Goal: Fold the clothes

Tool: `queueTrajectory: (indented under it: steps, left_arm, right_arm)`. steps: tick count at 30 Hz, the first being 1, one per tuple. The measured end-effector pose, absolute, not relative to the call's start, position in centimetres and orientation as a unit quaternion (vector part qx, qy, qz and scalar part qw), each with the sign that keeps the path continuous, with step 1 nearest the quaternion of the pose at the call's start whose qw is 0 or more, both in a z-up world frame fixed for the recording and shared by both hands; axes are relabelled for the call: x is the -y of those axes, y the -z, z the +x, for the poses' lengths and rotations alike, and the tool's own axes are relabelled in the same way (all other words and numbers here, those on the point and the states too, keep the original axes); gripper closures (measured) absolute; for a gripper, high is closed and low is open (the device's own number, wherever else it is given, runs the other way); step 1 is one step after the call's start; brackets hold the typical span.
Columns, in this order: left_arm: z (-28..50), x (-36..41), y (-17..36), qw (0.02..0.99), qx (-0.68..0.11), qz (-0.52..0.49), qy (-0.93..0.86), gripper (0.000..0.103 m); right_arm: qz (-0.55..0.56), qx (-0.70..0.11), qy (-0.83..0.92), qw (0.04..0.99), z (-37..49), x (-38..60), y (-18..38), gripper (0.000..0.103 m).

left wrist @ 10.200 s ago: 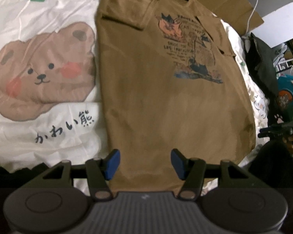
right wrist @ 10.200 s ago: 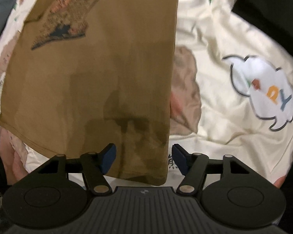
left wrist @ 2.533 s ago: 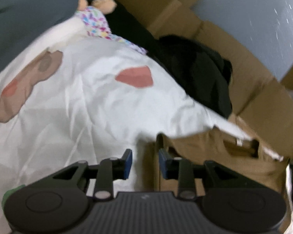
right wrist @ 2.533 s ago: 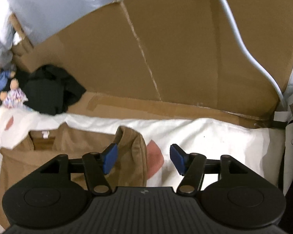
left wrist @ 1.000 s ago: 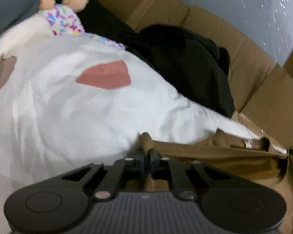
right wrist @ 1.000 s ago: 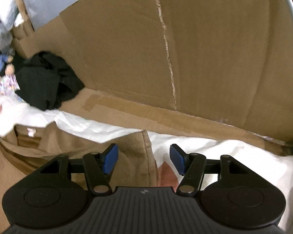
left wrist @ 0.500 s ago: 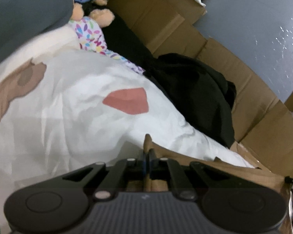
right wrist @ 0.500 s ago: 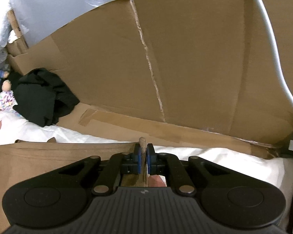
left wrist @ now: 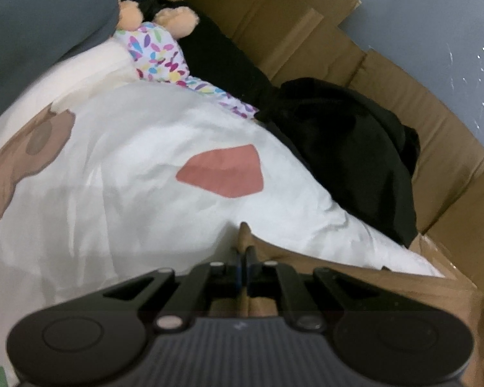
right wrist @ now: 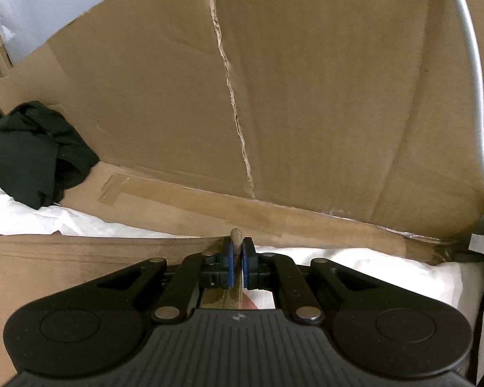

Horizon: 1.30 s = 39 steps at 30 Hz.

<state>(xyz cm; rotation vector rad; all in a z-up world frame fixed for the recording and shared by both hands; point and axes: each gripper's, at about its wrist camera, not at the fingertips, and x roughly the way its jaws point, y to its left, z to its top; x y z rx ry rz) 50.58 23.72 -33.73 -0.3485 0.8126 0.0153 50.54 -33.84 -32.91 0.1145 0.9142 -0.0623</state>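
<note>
A brown T-shirt (left wrist: 364, 272) lies on a white printed bedsheet (left wrist: 129, 174), with only its top edge showing in both views. My left gripper (left wrist: 243, 258) is shut on a pinch of the shirt's left shoulder edge, and a nub of cloth pokes out past the pads. My right gripper (right wrist: 237, 251) is shut on the shirt's (right wrist: 64, 274) right shoulder edge, with a small brown fold sticking up between the blue pads. The shirt's top edge runs taut leftwards from the right gripper. Its body lies below both views.
Flattened cardboard (right wrist: 274, 96) stands as a wall just behind the bed. A heap of black clothing (left wrist: 348, 158) lies against it. A stuffed doll in a floral dress (left wrist: 158, 51) sits at the far left corner. A white cable (right wrist: 477, 96) hangs at the right.
Ten seconds ago both grippers stood open at the shirt's hem. They have since come up to the collar end; the left shut on the shoulder edge first, then the right. Both have lifted slightly.
</note>
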Motion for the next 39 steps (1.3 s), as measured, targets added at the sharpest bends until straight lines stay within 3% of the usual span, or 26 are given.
queueTrajectory:
  steps: [4,8,9,10,11,13,19,39]
  left_arm:
    - [51.2,-23.0,33.9,0.904,-0.397,-0.159,-0.009,0.1]
    - [51.1,-22.1,34.0,0.9,-0.406,-0.155,-0.006,0.085]
    - [50.9,-22.1,33.9,0.9,-0.407,-0.156,-0.003,0.081]
    - [50.7,-22.1,33.8,0.9,-0.407,-0.156,-0.001,0.072]
    - [50.5,-22.2,33.7,0.9,-0.407,-0.157,-0.001,0.065]
    - [49.9,-22.3,33.6,0.898,-0.412,-0.156,-0.002,0.059]
    - [46.7,-22.2,32.9,0.891,-0.428,-0.154,-0.001,0.051]
    - [33.2,-20.9,27.0,0.886,-0.439,-0.15,0.004,0.045]
  right_arm:
    - [0.045,-0.449,0.045,0.891,51.5,33.3,33.3,0.098]
    - [0.039,-0.456,0.042,0.888,52.1,32.6,33.8,0.096]
    - [0.045,-0.468,0.042,0.882,52.3,32.6,34.0,0.091]
    - [0.048,-0.47,0.044,0.88,52.3,32.6,33.9,0.079]
    - [0.054,-0.467,0.047,0.881,52.0,32.8,33.6,0.059]
    - [0.059,-0.454,0.044,0.888,51.1,33.1,32.9,0.046]
    - [0.066,-0.442,0.031,0.894,47.6,34.2,31.1,0.046]
    - [0.08,-0.41,0.023,0.908,32.1,34.4,25.2,0.046]
